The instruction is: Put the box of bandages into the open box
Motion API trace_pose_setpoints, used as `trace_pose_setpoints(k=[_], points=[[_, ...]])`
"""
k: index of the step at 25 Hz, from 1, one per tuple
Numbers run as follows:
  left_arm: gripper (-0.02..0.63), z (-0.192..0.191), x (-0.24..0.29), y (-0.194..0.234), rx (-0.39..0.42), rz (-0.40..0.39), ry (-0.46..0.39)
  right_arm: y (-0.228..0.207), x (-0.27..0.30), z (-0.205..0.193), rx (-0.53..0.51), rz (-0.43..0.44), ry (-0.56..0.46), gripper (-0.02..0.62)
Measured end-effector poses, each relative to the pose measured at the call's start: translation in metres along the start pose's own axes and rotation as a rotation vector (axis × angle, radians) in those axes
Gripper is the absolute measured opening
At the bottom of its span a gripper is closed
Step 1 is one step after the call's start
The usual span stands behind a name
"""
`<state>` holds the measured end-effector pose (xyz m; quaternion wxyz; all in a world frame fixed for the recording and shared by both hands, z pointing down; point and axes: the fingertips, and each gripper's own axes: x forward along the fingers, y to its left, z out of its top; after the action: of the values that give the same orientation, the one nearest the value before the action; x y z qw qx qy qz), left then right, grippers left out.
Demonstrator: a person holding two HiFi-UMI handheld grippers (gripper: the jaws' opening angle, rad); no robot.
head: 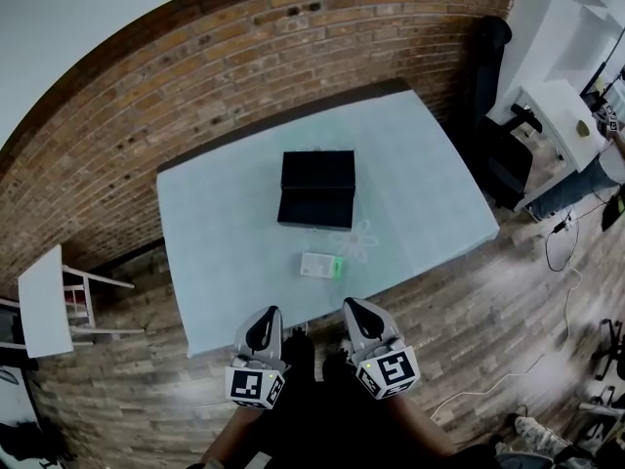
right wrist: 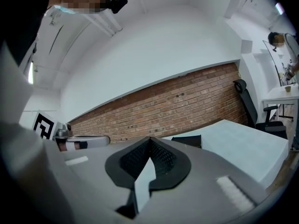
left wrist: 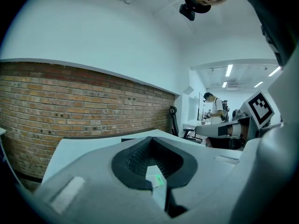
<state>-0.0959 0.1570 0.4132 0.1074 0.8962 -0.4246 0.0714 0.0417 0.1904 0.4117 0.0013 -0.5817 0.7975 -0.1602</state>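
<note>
Head view.
- Desk (head: 205, 252): pale blue-green top, carrying the open box (head: 316, 190).
- Open box: black, lid laid back, at the desk's middle.
- Box of bandages (head: 321, 266): white with a green end, flat on the desk just in front of the open box, apart from it. Its print was too small to read.
- Left gripper (head: 268, 313) and right gripper (head: 353, 305): side by side at the desk edge, well in front of the open box. Both were empty, and each carried a cube with black-and-white square markers.
- Room: red brick wall behind the open box, wood-plank floor, white chair (head: 44, 311) far to its left, black office chair (head: 503, 154) to its right.

Left gripper view.
- Left gripper (left wrist: 150, 139): jaws brought together at the tips, gripping nothing.
- Box of bandages (left wrist: 156, 178): glimpsed through the slot below the tips, lying on the desk beyond.
- A person (left wrist: 215, 108) stood far off to the right.

Right gripper view.
- Right gripper (right wrist: 150, 139): jaws fully closed, nothing between them.
- Open box (right wrist: 187, 141): just beyond the tips.
- Brick wall stood behind the open box.
</note>
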Motion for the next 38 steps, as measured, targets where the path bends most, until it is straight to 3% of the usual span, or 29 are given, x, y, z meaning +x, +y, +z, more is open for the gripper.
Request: trace_pose_setpoints(k=[4,20,31,38], points=[[-0.002,-0.003,0.022,0.011,0.006,-0.014,-0.001,-0.008,0.016,-0.004,-0.008,0.009,0.018,0.002],[-0.002,-0.001,0.113,0.048,-0.008,-0.111,0.027,-0.045,0.082,-0.012,0.009,-0.104,0.093,0.002],[-0.002,-0.03,0.147,0.059,-0.041,-0.126,0.087,-0.065,0.109,-0.056,0.077,-0.114,0.188,0.002],[-0.002,-0.054,0.163,0.056,-0.045,-0.149,0.114,-0.089,0.118,-0.096,0.114,-0.185,0.286,0.003]])
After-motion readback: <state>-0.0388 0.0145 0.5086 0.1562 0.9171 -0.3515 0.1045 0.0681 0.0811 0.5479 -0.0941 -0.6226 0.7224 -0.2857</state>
